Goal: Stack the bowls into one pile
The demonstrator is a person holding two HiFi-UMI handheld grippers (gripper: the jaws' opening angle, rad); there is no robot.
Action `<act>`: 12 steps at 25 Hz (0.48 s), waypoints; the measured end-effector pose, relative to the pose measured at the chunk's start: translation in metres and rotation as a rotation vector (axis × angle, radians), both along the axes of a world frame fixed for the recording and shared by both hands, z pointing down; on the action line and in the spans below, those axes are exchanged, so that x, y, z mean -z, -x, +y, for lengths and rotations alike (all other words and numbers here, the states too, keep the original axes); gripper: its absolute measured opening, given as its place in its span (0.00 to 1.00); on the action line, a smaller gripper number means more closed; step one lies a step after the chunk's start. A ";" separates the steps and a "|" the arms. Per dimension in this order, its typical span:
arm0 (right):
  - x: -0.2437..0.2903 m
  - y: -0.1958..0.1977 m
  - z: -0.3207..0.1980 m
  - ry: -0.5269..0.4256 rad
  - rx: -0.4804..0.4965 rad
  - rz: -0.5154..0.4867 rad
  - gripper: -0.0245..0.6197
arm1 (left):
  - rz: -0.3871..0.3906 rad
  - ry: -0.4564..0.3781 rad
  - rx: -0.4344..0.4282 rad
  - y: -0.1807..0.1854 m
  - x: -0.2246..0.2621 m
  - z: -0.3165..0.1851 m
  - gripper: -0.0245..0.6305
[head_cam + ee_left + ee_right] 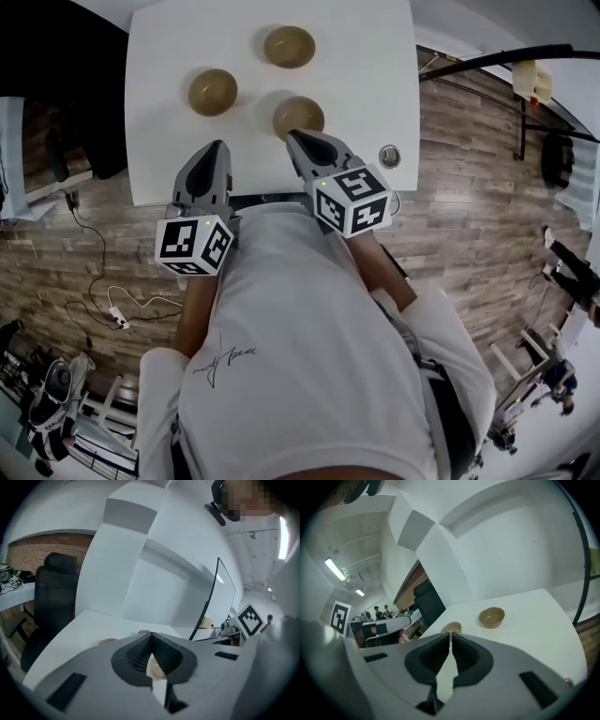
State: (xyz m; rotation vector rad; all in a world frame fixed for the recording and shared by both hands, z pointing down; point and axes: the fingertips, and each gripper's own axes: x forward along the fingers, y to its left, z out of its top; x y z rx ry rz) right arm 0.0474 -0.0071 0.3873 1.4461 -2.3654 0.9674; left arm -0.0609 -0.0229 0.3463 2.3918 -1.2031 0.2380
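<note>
Three brown bowls sit upright and apart on the white table [169, 37] in front of you, none stacked. Taking the tabletop as a clock face in the head view, the far bowl [290, 46] is near 12 o'clock, the left bowl [213, 91] at 9 o'clock, and the near bowl [298, 114] at about 5 o'clock. Your left gripper [217, 148] is over the table's near edge, pointing toward 12 o'clock, with the left bowl beyond its tip and clear of it. Your right gripper [294, 136] points toward 11 o'clock, its tip just beside the near bowl's closest rim; you cannot tell whether they touch. In each gripper view the jaws meet at their tips with nothing gripped, so both tools are closed and empty. A black office chair [51, 597] stands past the table's left side, above the wood-plank floor [469, 187].
</note>
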 end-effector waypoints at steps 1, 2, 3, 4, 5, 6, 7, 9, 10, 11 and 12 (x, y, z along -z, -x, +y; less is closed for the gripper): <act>-0.003 -0.002 -0.001 0.007 0.005 0.000 0.05 | -0.003 0.001 -0.005 -0.002 0.000 -0.001 0.03; -0.005 -0.003 -0.002 0.015 0.007 0.001 0.05 | -0.005 0.004 -0.009 -0.003 -0.001 -0.001 0.03; -0.009 -0.006 -0.002 0.024 0.007 0.004 0.05 | -0.006 0.007 -0.011 -0.003 -0.002 -0.002 0.03; -0.012 -0.008 -0.002 0.033 0.006 0.009 0.05 | -0.005 0.011 -0.010 -0.003 -0.003 -0.003 0.03; -0.016 -0.011 -0.003 0.041 0.003 0.017 0.05 | -0.003 0.015 -0.009 -0.003 -0.003 -0.004 0.03; -0.019 -0.015 -0.003 0.049 -0.004 0.025 0.05 | -0.003 0.017 -0.009 -0.003 -0.003 -0.006 0.03; -0.024 -0.020 -0.005 0.058 -0.015 0.028 0.05 | -0.004 0.018 -0.010 -0.003 -0.004 -0.009 0.03; -0.036 -0.030 -0.008 0.087 -0.049 0.019 0.05 | -0.006 0.018 -0.016 -0.005 -0.005 -0.014 0.03; -0.043 -0.036 -0.008 0.107 -0.066 0.013 0.05 | -0.007 0.017 -0.021 -0.007 -0.006 -0.017 0.03; -0.050 -0.041 -0.007 0.127 -0.080 0.013 0.05 | -0.011 0.013 -0.029 -0.010 -0.005 -0.019 0.03; -0.055 -0.047 -0.006 0.142 -0.091 0.020 0.05 | -0.020 0.005 -0.041 -0.013 -0.004 -0.020 0.03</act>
